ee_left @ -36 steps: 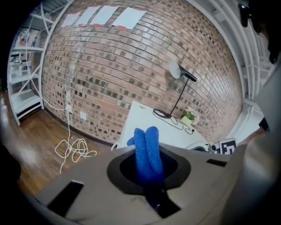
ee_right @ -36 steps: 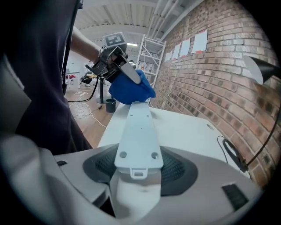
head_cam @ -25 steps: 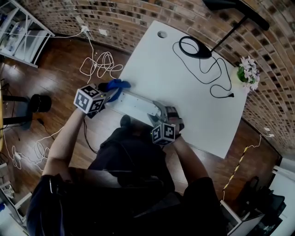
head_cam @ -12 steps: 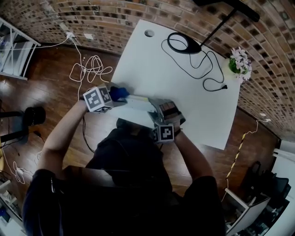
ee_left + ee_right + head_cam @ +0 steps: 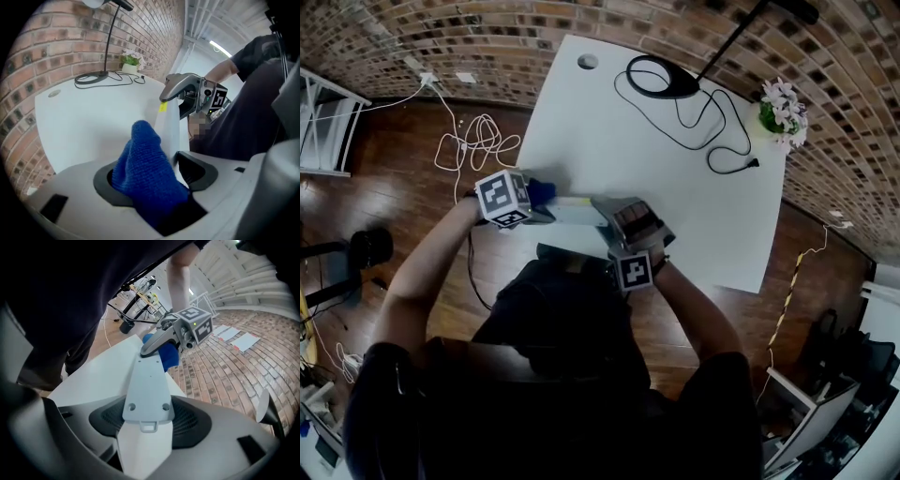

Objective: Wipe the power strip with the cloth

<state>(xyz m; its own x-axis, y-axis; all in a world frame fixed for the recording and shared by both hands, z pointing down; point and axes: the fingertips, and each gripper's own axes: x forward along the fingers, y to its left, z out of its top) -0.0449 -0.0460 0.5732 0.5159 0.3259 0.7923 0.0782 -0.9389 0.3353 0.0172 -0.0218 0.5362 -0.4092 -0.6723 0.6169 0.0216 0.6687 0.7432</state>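
- The head view alone shows both grippers together: the left gripper (image 5: 534, 199) at the left end of the power strip (image 5: 574, 210), the right gripper (image 5: 619, 217) at its right end, by the near edge of the white table (image 5: 675, 159)
- Only the left gripper view shows a yellow tag (image 5: 162, 107) on the power strip; only the right gripper view shows two screw holes (image 5: 131, 406) near its gripped end
- The blue cloth (image 5: 143, 154) stands between the left jaws, which are wide apart; it leans on one pad and is clear of the other, with the power strip just beyond it
- The right jaws are clamped on the power strip's right end
- The left jaws have just been opening; compared with a second ago, less cloth shows past the marker cube (image 5: 503, 195)
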